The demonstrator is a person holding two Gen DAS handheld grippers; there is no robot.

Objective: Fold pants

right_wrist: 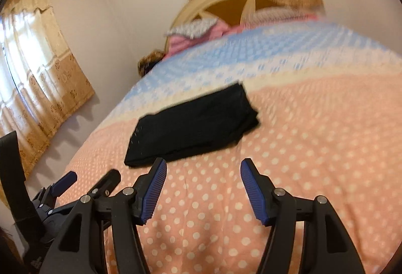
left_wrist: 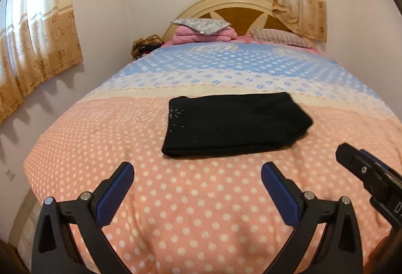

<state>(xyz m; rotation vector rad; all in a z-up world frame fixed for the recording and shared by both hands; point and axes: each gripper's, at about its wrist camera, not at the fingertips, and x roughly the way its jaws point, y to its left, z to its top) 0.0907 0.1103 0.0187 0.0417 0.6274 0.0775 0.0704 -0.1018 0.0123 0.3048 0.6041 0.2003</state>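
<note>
In the left wrist view, the left gripper [left_wrist: 197, 171] hangs above the near part of the bed with its two blue-padded fingers [left_wrist: 115, 192] spread wide and nothing between them. Just beyond the fingertips, the black pants [left_wrist: 233, 124] lie folded into a flat rectangle on the pink dotted stretch of the bedspread [left_wrist: 176, 211], apart from both tools; a few small pale specks show near the left edge of the cloth. Farther back the bedspread turns to a cream band and then to blue with white dots. At the head of the bed stand a grey patterned pillow [left_wrist: 201, 25] on a folded pink blanket [left_wrist: 206, 36], a striped pillow [left_wrist: 281, 38] to the right, and a rounded headboard [left_wrist: 236, 6] behind them. Curtains [left_wrist: 37, 30] hang at the windows. The right gripper [left_wrist: 374, 173] enters from the right edge, side-on, so its opening cannot be judged here. In the right wrist view, which is blurred, the right gripper [right_wrist: 203, 167] has its fingers spread and empty over the pink dotted cloth, with the folded pants [right_wrist: 193, 123] just ahead of its left fingertip. The left gripper [right_wrist: 88, 179] shows at the lower left, beside the bed's near edge, its fingers apart.
</note>
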